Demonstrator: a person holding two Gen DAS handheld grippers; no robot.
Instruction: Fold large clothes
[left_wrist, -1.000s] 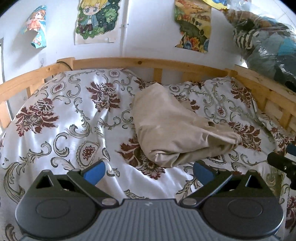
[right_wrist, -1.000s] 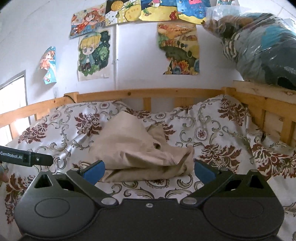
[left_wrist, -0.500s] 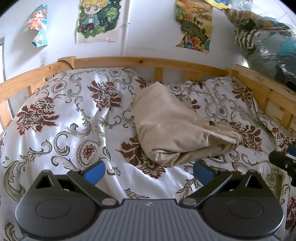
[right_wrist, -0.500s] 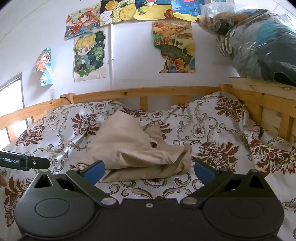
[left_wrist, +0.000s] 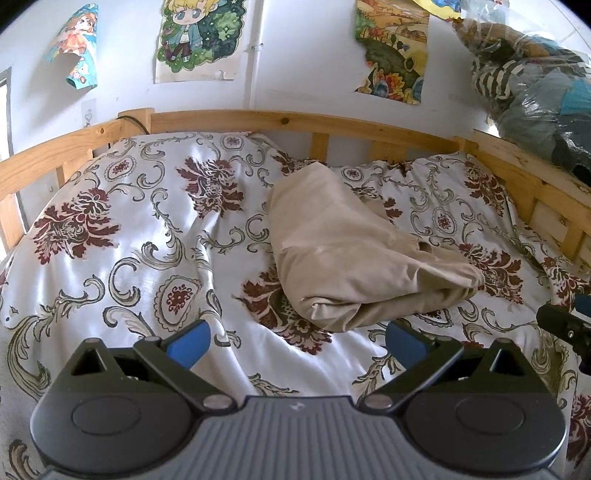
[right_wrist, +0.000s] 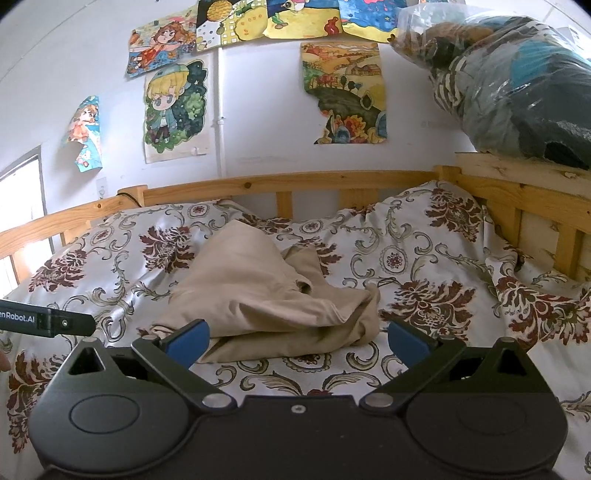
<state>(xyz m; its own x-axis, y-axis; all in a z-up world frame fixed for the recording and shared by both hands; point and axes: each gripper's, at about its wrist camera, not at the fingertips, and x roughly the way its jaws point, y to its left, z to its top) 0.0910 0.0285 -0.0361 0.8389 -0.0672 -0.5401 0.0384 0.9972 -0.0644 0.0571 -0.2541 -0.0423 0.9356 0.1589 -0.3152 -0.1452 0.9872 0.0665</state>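
In the left wrist view, the left claw hangs low over the near part of the bed, its blue-padded fingers spread wide and holding nothing. Under it lies a white bedspread printed with dark red flowers and grey-green scrolls. The crumpled beige cloth garment lies on that bedspread right of centre, just beyond the claw's right finger and not touching it; its near edge is a thick rolled fold, and a narrower part runs away toward the far rail. A light wooden bed frame curves around the far and right sides. On the white wall above hang colourful cartoon posters. A clear plastic bag stuffed with dark and striped clothes sits on the frame at far right. The black tip of the right claw enters at the right edge.

In the right wrist view, the right claw is likewise released, fingers wide apart and empty. The beige garment lies directly ahead in a heap, its near edge between the two fingers in the picture and just beyond them. The left claw's black tip shows at the left edge, near the garment's left side but apart from it. The bedspread bunches up against the frame on the right, with the bag above it.
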